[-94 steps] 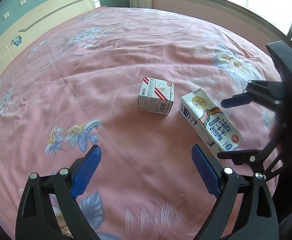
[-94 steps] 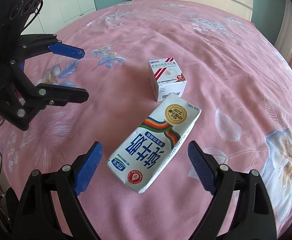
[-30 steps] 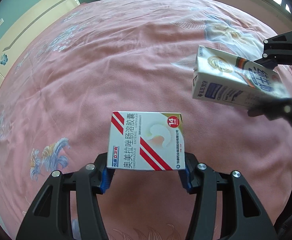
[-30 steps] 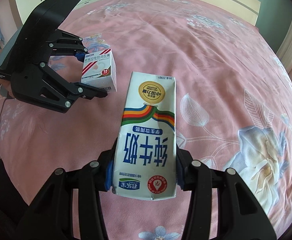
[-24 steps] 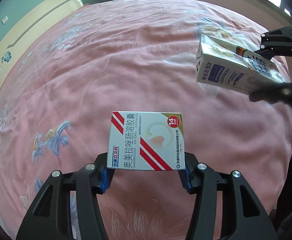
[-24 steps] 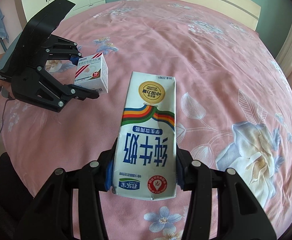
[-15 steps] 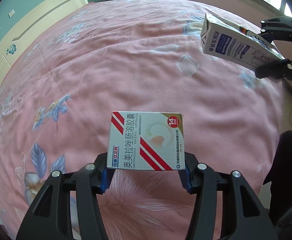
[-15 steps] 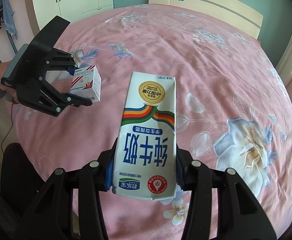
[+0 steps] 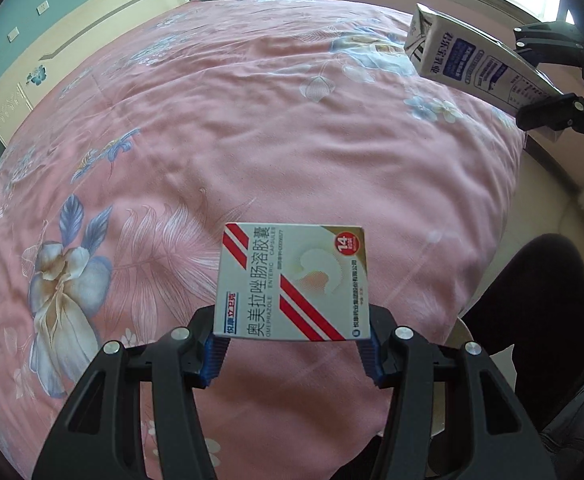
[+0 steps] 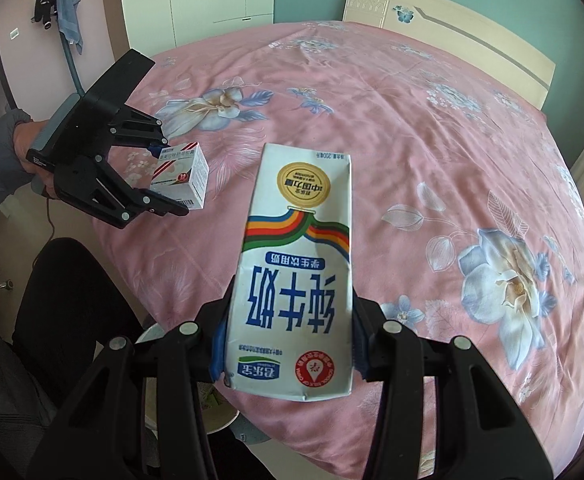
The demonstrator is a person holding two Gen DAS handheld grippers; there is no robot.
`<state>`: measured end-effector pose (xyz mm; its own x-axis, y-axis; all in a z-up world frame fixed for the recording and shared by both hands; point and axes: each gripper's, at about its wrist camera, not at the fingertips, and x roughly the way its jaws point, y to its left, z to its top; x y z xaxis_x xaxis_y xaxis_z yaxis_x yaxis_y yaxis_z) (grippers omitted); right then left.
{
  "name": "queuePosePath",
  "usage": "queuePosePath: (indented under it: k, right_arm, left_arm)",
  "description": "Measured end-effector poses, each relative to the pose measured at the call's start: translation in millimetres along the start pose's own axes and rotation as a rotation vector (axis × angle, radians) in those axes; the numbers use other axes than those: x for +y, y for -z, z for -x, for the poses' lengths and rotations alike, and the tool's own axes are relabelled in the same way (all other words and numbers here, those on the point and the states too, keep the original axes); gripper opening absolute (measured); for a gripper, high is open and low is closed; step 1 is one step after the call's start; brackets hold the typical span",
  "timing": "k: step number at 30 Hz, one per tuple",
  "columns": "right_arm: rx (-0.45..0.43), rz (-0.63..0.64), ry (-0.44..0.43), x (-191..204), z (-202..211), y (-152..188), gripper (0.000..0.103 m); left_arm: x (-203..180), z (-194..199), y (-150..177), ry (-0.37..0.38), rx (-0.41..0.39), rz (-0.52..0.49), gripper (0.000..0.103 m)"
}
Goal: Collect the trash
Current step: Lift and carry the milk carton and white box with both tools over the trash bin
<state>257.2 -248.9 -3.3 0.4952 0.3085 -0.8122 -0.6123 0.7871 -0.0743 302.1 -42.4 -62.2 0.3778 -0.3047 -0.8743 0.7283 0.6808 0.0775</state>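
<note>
Both pieces of trash are up off the pink bedspread [image 9: 292, 128] right now. The left gripper [image 9: 292, 350] is clamped on the lower end of a medicine box [image 9: 294, 284], and the right gripper [image 10: 288, 354] is squeezed onto the bottom end of a milk carton [image 10: 296, 272], both hanging in the air near the bed's foot edge.

There's a pale round rim [image 10: 220, 412] peeking out low down by the person's legs, could be the bin, can't say for sure. If it is, I'd bring each item right over the opening before letting go, one at a time, and keep the squeeze steady till then since both grips are only on one end.

The carton's long axis runs straight out along the fingers, its gold seal end pointing away from the hand, print upside down in the right camera. The box is squarish, sticking forward from the pads [image 9: 212, 354] with its face turned toward the left camera.
</note>
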Motion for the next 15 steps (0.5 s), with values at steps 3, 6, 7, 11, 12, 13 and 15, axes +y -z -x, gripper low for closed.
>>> queuePosePath:
  k: [3, 6, 7, 11, 12, 13, 15]
  right_arm:
    - [-0.007, 0.016, -0.015, 13.0, 7.8, 11.0, 0.048]
    - [-0.011, 0.025, -0.023, 24.6, 15.7, 21.9, 0.048]
    - [-0.014, 0.032, -0.026, 28.3, 18.7, 25.3, 0.048]
    - [-0.024, 0.046, -0.031, 41.7, 30.0, 37.4, 0.048]
    - [-0.025, 0.045, -0.035, 44.3, 32.2, 39.7, 0.048]
    - [-0.025, 0.05, -0.036, 47.3, 34.1, 42.2, 0.048]
    - [-0.025, 0.057, -0.038, 52.5, 37.8, 47.2, 0.048]
  left_arm:
    - [-12.1, 7.9, 17.0, 0.0, 0.003, 0.007, 0.057]
    - [-22.8, 14.5, 33.9, 0.001, 0.006, 0.014, 0.057]
    - [-25.9, 16.6, 39.1, 0.003, 0.006, 0.017, 0.057]
    - [-38.7, 22.8, 58.5, 0.006, 0.005, 0.029, 0.057]
    - [-41.2, 23.1, 62.7, 0.01, 0.01, 0.035, 0.057]
    - [-43.7, 23.6, 67.0, 0.016, 0.01, 0.039, 0.057]
    - [-49.3, 24.0, 75.1, 0.014, 0.01, 0.05, 0.057]
